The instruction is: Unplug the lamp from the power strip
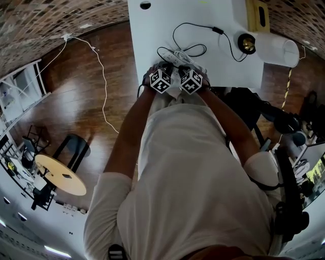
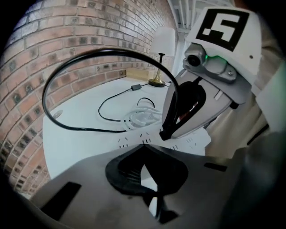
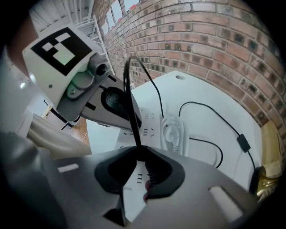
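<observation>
The white power strip (image 1: 179,57) lies near the front edge of the white table (image 1: 152,30), with its own white cable coiled beside it (image 3: 174,132). The lamp (image 1: 248,43), with a brass base and a white shade, stands at the back right. Its black cord (image 1: 175,35) runs past an inline switch (image 1: 218,30) and loops toward the strip. My right gripper (image 3: 137,151) is shut on the cord's plug end just over the strip (image 3: 149,121), and the cord arcs up out of the jaws. My left gripper (image 2: 143,145) is beside it, tips together over the strip (image 2: 129,141), with nothing seen between them.
A yellow box (image 1: 258,15) stands behind the lamp. A round cable hole (image 1: 145,5) is at the table's back left. A brick wall runs behind the table. A thin white cable (image 1: 103,86) trails over the wooden floor on the left. Dark equipment (image 1: 284,122) stands to the right.
</observation>
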Demonstrator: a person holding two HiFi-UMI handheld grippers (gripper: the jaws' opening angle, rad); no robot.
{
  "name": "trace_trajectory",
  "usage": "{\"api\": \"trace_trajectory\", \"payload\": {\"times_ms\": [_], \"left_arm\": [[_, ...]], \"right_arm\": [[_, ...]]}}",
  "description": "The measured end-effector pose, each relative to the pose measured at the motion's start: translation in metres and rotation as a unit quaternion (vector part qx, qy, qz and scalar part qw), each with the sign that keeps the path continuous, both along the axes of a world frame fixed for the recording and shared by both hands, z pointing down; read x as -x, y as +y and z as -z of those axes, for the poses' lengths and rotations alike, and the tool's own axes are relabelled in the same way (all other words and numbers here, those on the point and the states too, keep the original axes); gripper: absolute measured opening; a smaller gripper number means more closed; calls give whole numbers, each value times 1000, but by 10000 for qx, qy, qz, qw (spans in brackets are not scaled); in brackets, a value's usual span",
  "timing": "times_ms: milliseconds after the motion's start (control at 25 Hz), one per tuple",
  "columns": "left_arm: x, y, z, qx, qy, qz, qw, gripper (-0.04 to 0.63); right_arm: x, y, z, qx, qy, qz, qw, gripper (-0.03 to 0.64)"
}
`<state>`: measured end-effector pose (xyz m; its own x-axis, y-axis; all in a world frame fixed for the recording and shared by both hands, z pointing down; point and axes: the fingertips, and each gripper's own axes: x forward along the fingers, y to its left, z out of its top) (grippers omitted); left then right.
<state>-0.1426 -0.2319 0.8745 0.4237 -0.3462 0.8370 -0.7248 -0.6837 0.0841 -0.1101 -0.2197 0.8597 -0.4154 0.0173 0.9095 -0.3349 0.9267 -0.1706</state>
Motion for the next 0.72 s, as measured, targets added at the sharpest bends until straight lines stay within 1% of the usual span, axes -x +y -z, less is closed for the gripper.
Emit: {"api": "trace_trajectory", "payload": {"times_ms": [120,200,320,440,560,720], "left_arm": [[-2,0,0,-147,-322,-344,9988,-6],[-3,1,0,-175,-460,-449,9978,-6],[-3,0,-1,-158,-510,-421,9977,-6],[-2,0,-3,-120,-627,-407,9971,-6],[-1,2,-3,-83,-732,-416,9964,-6],[-1,2,-3,-107,-887,-470,9949,-8]], "right_arm": [[1,-1,0,-104,28,43,9999,54],[0,-1,0,-168,99,16,9998,50],[-1,-3,0,-159,181,-198,9995,44],[0,-4,1,-105,144,-407,9990,44],[0,-4,3,-87,124,-424,9990,44],[1,-3,2,-46,174,-318,9993,43]]}}
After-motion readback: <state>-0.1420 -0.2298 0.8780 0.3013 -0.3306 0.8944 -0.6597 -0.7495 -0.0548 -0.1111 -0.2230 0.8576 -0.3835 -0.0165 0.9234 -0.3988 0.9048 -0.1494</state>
